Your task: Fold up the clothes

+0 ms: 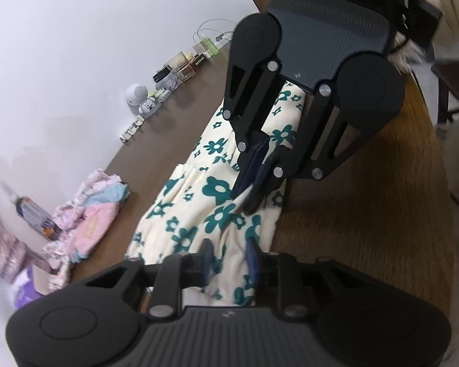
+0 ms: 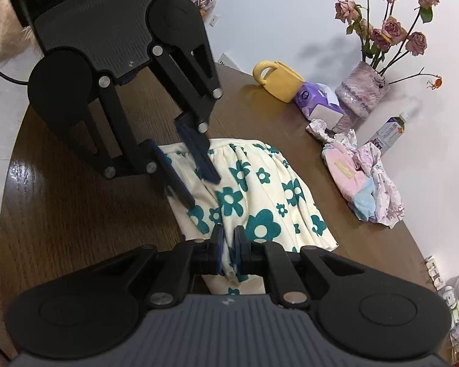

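Observation:
A cream garment with teal flowers (image 1: pixel 180 214) (image 2: pixel 260 189) lies folded on the brown wooden table (image 1: pixel 352 229) (image 2: pixel 76 214). My right gripper (image 2: pixel 228 244) is shut on the garment's near edge, with cloth pinched between its blue pads. In the left wrist view the right gripper (image 1: pixel 244 200) reaches down from above, its fingers close together on the cloth. My left gripper (image 1: pixel 229 257) stands open, its pads apart over the garment's edge. In the right wrist view the left gripper (image 2: pixel 200 191) rests on the far side of the garment. The two grippers face each other.
A heap of pink and pale blue clothes (image 1: pixel 88 214) (image 2: pixel 361 177) lies beside the garment. Along the wall stand a yellow mug (image 2: pixel 278 79), a purple tissue pack (image 2: pixel 318 101), a vase of roses (image 2: pixel 361 91), a bottle (image 2: pixel 388 134) and small bottles (image 1: pixel 180 67).

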Motion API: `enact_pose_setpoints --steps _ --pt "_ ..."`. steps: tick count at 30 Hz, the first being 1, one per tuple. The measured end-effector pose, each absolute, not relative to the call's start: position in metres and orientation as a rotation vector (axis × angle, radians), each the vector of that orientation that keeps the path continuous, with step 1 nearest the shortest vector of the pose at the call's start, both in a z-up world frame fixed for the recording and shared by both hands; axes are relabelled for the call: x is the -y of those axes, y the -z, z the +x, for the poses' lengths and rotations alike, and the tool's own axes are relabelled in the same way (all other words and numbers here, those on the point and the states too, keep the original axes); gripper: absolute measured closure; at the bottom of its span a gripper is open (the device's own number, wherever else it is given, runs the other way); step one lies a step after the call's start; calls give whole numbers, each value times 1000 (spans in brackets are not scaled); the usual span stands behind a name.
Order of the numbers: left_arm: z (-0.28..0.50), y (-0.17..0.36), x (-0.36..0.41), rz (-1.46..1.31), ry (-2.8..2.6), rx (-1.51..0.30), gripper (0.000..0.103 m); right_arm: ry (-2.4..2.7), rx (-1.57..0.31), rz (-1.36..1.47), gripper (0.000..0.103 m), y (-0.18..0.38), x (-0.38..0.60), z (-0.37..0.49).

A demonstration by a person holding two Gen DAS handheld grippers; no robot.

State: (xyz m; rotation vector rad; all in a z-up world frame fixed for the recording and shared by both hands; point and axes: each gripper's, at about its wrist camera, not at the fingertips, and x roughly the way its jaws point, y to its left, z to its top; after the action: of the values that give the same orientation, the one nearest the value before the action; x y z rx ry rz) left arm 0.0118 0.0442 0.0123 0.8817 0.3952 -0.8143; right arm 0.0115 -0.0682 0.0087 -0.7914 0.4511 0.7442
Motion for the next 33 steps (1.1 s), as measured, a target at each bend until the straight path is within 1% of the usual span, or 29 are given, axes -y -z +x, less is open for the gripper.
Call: enact_pose_setpoints --steps 1,3,4,6,8,9,10,12,16,20,23,25,26,27,28,29,31,33 --pt "14 -11 -45 868 813 -395 89 -740 -450 -783 96 -8 69 12" --pt "16 -10 -46 841 803 -396 89 -733 -459 -746 94 -10 71 15" --pt "16 -10 -46 823 790 -395 87 -727 -470 -705 93 -13 74 17" --pt "16 -10 -47 792 764 -394 84 -713 -487 -605 87 -19 82 19" --pt "11 -12 -48 768 739 -375 77 -700 -500 -501 68 -27 91 21" --pt "9 -13 -48 757 726 -365 70 -695 -499 -443 65 -30 98 20" --pt "6 -16 -50 730 712 -358 62 -687 -500 -392 65 -33 104 20" --pt "5 -19 -52 651 674 -358 54 -663 -510 -299 63 -36 114 20" --pt "7 -26 -58 438 575 -394 54 -608 -549 -101 60 -36 132 23" --pt "9 -32 -64 226 474 -425 54 -530 -535 -6 55 -30 138 21" --pt "11 -35 -70 77 406 -451 56 -495 -533 45 54 -26 140 23" --pt "13 -33 -74 10 387 -467 61 -497 -540 71 55 -22 140 24" --pt "13 -33 -75 2 384 -470 65 -500 -541 77 60 -21 140 25" --pt "13 -33 -74 5 384 -471 78 -504 -540 76 65 -20 138 24" --pt "11 -32 -73 11 384 -470 92 -507 -541 79 79 -19 138 24" --pt "10 -33 -72 16 388 -469 96 -511 -542 84 88 -18 138 24" --pt "7 -34 -70 12 390 -465 98 -512 -540 92 93 -17 138 23" --pt "6 -34 -67 16 393 -459 99 -511 -535 93 94 -17 139 21"
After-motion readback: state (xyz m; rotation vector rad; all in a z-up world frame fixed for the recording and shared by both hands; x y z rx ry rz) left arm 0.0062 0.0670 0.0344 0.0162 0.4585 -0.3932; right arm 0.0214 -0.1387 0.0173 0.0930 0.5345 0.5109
